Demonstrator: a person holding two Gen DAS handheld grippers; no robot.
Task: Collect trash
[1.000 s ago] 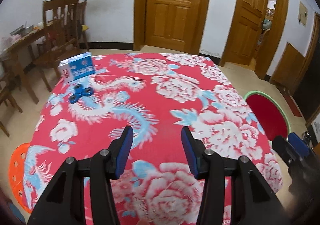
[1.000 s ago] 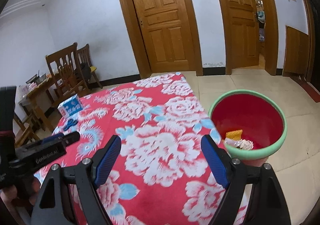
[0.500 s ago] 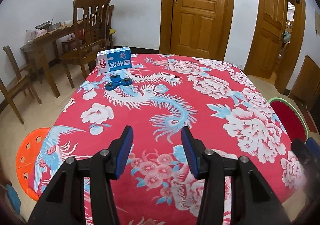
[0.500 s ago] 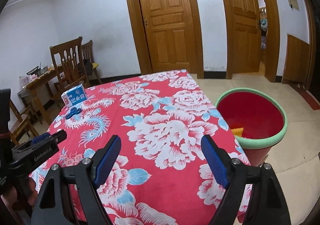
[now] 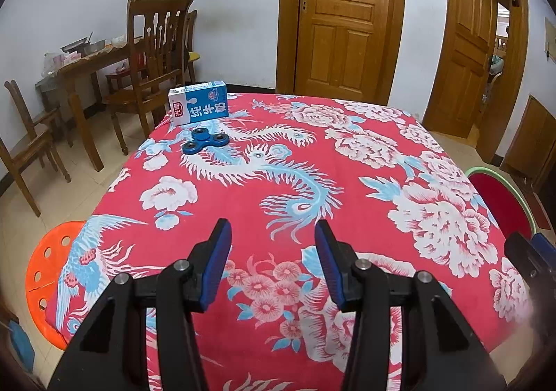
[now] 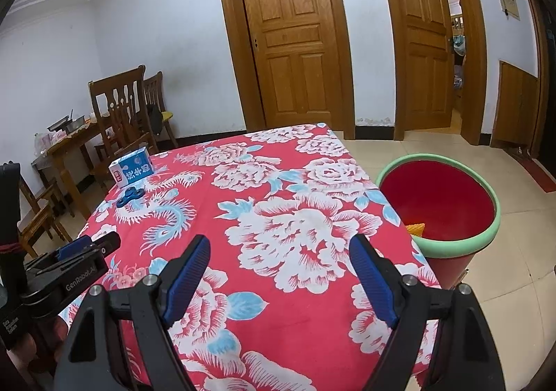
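Left wrist view: I see my left gripper (image 5: 272, 234) low over the near part of the table (image 5: 365, 203), its jaws partly apart with nothing but the red flowered cloth between them. A carton (image 5: 198, 103) lies on its side at the far left corner of the table, and a blue spinner (image 5: 205, 141) sits just in front of it, close but not touching. Both are well away from my fingers. An orange stool (image 5: 45, 273) stands on the floor at the table's left edge.

From the right wrist, my right gripper (image 6: 279, 250) stands wide and empty over the near cloth. A red bin (image 6: 448, 245) with a green rim stands on the floor beside the table's right edge, with a yellow scrap (image 6: 416, 228) in its bottom.
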